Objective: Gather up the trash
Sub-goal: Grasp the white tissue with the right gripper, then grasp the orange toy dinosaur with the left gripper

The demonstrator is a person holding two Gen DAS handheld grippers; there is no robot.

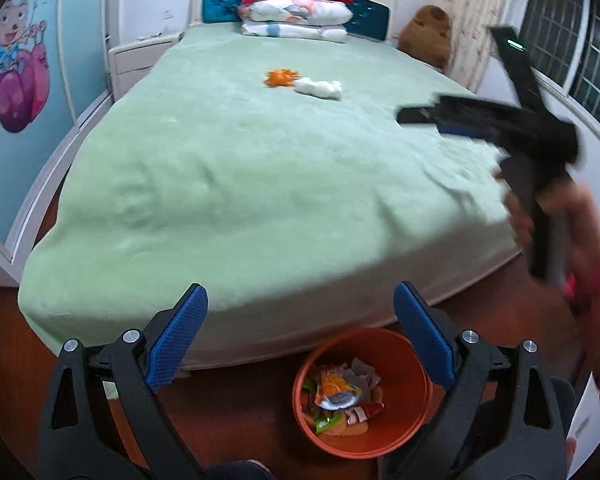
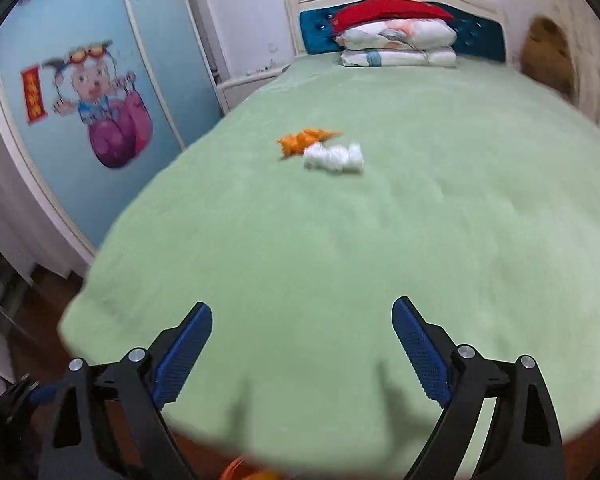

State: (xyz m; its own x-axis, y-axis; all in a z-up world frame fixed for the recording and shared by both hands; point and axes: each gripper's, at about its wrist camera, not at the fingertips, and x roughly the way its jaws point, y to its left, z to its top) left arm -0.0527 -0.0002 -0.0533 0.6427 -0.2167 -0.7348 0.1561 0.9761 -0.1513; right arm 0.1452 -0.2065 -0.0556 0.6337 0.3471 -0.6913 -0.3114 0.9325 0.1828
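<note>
An orange crumpled wrapper (image 1: 280,78) and a white crumpled tissue (image 1: 320,89) lie side by side on the green bed (image 1: 240,184), far from me. They also show in the right wrist view, the wrapper (image 2: 304,141) and the tissue (image 2: 334,158). My left gripper (image 1: 300,332) is open and empty, above the foot of the bed and an orange bin (image 1: 396,354) with wrappers inside. My right gripper (image 2: 302,340) is open and empty over the bed's near end; it appears blurred in the left wrist view (image 1: 420,114).
Pillows and a red cushion (image 1: 296,12) are stacked at the headboard. A brown teddy bear (image 1: 428,34) sits at the bed's far right corner. A wardrobe with a cartoon picture (image 2: 92,108) and a nightstand (image 1: 136,58) stand on the left. The floor is dark wood.
</note>
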